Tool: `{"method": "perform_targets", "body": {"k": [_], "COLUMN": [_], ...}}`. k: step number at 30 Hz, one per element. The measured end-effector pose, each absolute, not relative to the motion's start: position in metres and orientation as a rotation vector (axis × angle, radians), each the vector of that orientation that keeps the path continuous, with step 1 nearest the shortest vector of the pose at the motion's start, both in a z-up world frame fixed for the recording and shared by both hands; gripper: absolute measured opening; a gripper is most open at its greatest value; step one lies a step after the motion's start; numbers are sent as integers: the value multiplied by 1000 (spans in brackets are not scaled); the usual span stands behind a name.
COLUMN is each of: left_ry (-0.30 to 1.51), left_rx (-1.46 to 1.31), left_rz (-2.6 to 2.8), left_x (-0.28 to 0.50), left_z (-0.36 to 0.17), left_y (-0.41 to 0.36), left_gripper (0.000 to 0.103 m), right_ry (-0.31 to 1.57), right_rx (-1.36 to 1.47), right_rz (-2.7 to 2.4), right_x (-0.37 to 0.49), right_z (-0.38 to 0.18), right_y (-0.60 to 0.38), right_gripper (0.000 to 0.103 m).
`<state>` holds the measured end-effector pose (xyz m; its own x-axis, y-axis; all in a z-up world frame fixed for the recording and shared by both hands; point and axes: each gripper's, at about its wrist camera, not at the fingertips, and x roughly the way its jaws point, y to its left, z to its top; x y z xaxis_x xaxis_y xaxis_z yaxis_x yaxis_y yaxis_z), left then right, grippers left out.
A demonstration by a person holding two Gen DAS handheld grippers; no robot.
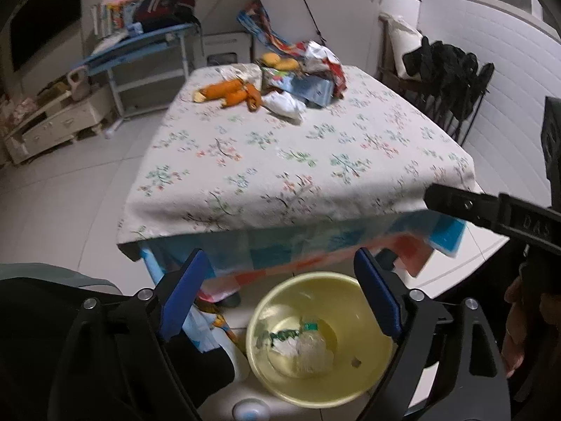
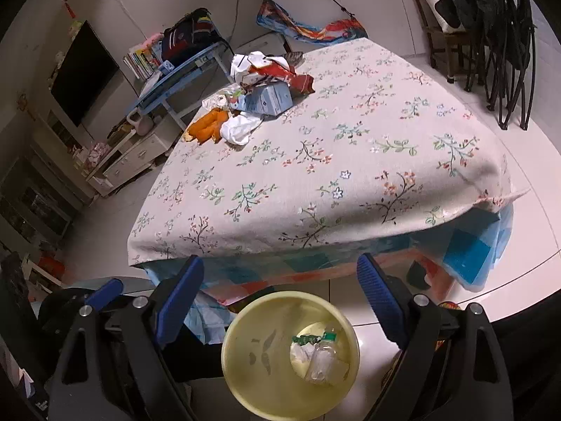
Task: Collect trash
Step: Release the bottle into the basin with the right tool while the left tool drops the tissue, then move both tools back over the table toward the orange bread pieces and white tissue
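From the left wrist view, the left gripper (image 1: pixel 280 294) hangs at the bottom of the frame with its blue-padded fingers (image 1: pixel 184 294) spread wide apart, nothing between the pads. Directly below, in the lower centre, a yellow bin (image 1: pixel 317 343) stands on the pale floor, and in its bottom lies a clear plastic bottle (image 1: pixel 308 347) with a green label among crumpled paper. Above it the table (image 1: pixel 298 161), draped in a floral cloth, fills the middle of the frame. At its far end, upper centre, sits a trash pile (image 1: pixel 308 77) of wrappers and cartons, with orange peels (image 1: pixel 231 93) just to its left. A black finger of the right gripper (image 1: pixel 491 214) juts in from the right edge.

From the right wrist view, the right gripper (image 2: pixel 280 298) also shows its fingers (image 2: pixel 380 298) parted wide and empty at the bottom of the frame. The yellow bin (image 2: pixel 256 358) sits low centre between them, the bottle (image 2: pixel 320 359) resting toward its right side. The table (image 2: pixel 315 175) slants across the middle; the trash pile (image 2: pixel 270 77) lies at upper centre-left, the orange peels (image 2: pixel 208 126) just below and left of it.
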<state>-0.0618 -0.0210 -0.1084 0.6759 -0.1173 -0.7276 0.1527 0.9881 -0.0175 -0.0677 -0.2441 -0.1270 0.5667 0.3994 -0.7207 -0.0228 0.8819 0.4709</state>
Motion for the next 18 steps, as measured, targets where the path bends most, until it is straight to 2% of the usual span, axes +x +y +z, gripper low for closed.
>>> {"method": "perform_targets", "body": {"k": [18], "left_ry": [794], "left_rx": [21], "left_rz": [-112], "left_x": [-57], "left_z": [-107], "left_y": [-16], "left_gripper": [86], "right_ry": [951], "right_rx": [425], "right_rz": [254], "right_x": [-67], "right_z": [-131], "right_y": [-239], "right_gripper": [86]}}
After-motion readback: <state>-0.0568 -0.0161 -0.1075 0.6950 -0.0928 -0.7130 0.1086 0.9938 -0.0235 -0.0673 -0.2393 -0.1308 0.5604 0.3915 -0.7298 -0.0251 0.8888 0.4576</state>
